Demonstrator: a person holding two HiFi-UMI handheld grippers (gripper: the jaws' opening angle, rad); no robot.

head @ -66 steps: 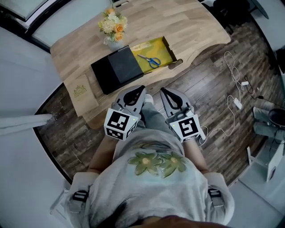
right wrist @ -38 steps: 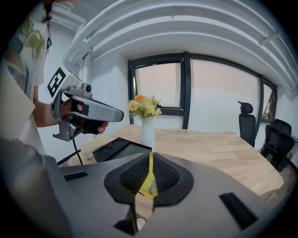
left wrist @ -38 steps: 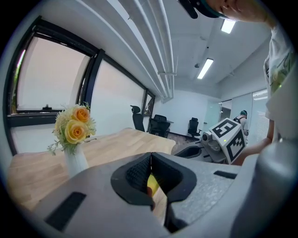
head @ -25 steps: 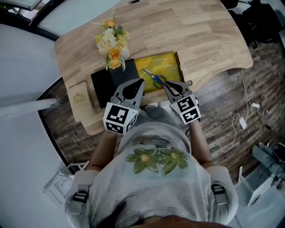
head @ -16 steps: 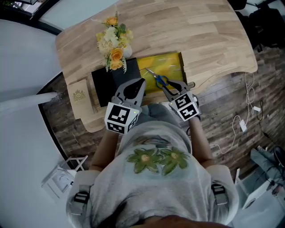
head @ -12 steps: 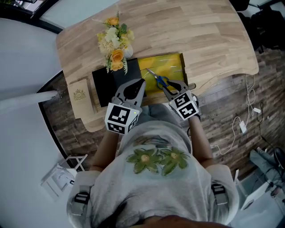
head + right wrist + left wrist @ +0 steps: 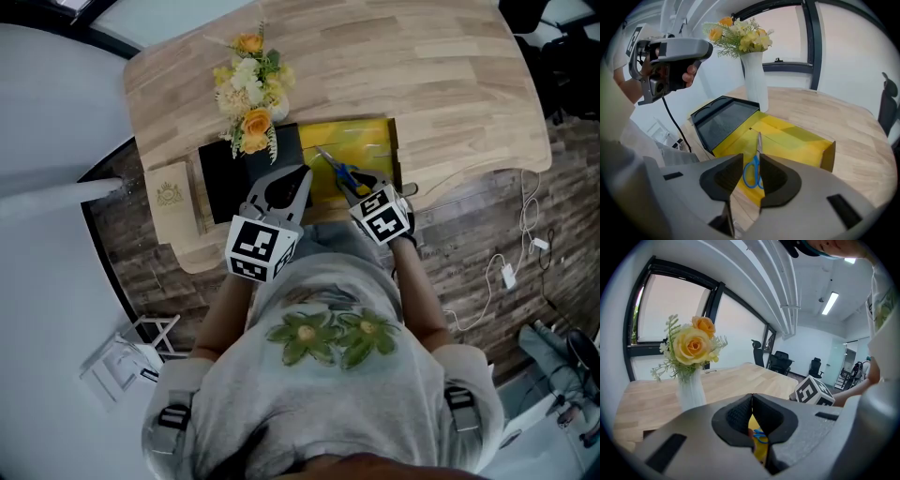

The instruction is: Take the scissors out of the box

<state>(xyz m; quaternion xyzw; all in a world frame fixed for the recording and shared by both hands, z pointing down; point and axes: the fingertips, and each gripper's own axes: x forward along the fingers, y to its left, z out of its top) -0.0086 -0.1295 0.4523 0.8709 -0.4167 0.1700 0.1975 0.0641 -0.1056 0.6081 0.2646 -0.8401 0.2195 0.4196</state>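
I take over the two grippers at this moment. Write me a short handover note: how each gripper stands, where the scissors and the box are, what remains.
Left gripper: shut, empty, held near the black lid.
Right gripper: jaws have just been opening. It points down at the scissors, whose blue handles show in the gap but are not gripped.
Scissors: lying flat in the open yellow box on the table.
Done: nothing lifted yet.
Left: lower the right gripper, close on the handles, lift the scissors out.

Lit by strip light (image 7: 830, 303), walled with dark-framed windows (image 7: 665, 310), floored in dark planks (image 7: 469, 272), furnished with wooden desk (image 7: 422, 66), office chairs (image 7: 780, 363).
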